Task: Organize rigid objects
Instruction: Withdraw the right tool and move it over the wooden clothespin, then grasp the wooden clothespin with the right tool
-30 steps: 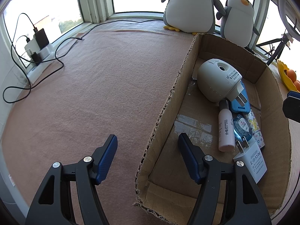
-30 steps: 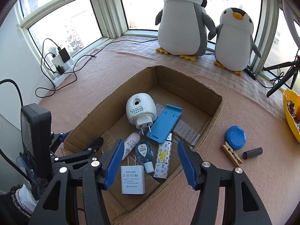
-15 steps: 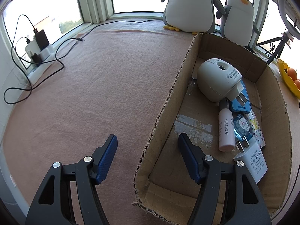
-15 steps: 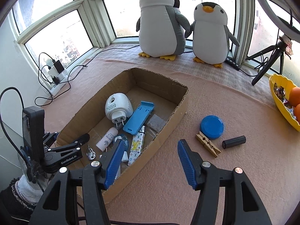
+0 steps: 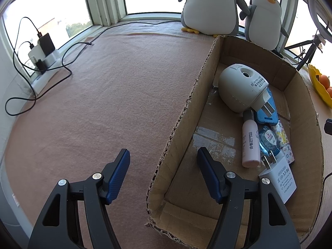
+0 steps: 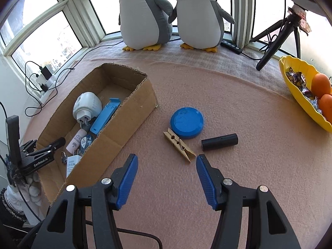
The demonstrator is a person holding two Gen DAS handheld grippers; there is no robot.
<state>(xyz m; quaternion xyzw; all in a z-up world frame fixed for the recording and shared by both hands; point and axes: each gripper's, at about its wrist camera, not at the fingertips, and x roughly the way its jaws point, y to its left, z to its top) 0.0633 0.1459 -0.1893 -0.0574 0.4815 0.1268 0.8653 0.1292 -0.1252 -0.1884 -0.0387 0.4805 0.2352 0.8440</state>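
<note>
Your right gripper point(image 6: 166, 161) is closing on nothing beside the wooden clothespin point(image 6: 178, 145); your left gripper point(image 5: 162, 155) is standing apart, straddling the cardboard box point(image 5: 182, 124) wall.

"GenRobot.AI" on left tool point(image 6: 44, 155); "FC CE" on white adapter point(image 5: 280, 178); "COC" on pink bottle point(image 6: 75, 141)

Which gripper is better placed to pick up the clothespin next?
Right. The right gripper hangs just short of the wooden clothespin, its jaws empty and closing. The left gripper straddles the cardboard box wall, with the box between it and the loose items.
</note>
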